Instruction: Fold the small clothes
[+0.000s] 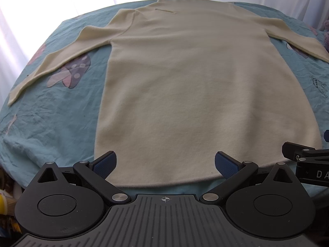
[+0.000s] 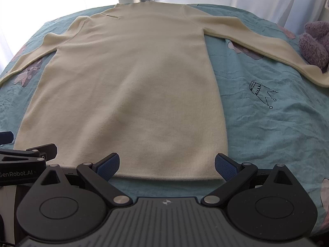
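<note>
Sweater (image 1: 185, 86) is lying flat on the teal sheet (image 1: 51, 123), sleeves spread, hem nearest us. Left gripper (image 1: 165, 164) is hovering at the hem with jaws wide apart, holding nothing, and right gripper (image 2: 167, 164) is doing the same alongside. Knit looks soft, light and floppy, so it's likely sagging once lifted; pinching the hem corners or a cuff looks the safest hold.

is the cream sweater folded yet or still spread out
Spread out, unfolded: the cream sweater lies flat on the teal sheet, both sleeves stretched out sideways, hem straight and nearest the cameras.
</note>
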Available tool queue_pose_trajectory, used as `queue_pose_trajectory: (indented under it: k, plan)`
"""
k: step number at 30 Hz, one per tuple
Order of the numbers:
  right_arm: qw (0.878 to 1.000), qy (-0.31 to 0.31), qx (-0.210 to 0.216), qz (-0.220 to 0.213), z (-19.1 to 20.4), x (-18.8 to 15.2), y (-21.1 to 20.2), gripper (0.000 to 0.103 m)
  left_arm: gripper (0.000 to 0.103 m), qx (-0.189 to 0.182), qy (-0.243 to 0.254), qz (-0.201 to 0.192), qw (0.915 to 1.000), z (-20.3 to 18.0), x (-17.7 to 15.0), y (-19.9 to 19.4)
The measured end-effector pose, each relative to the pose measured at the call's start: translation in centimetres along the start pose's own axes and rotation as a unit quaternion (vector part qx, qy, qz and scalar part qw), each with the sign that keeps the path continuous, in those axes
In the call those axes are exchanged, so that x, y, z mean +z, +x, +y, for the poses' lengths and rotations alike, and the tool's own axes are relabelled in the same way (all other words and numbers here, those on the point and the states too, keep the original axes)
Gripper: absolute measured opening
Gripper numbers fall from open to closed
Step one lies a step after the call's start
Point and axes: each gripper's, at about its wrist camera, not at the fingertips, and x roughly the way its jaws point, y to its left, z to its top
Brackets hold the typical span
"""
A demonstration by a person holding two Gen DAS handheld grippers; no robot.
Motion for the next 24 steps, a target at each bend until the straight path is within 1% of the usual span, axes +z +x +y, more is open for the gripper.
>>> queue_pose_trajectory:
  k: [24]
  plan:
    - [1.000,0.004,0.000,0.001,-0.27,-0.26,0.13,0.099,0.103,-0.004,0.003,0.003,1.0000,-0.15,-0.22,0.12]
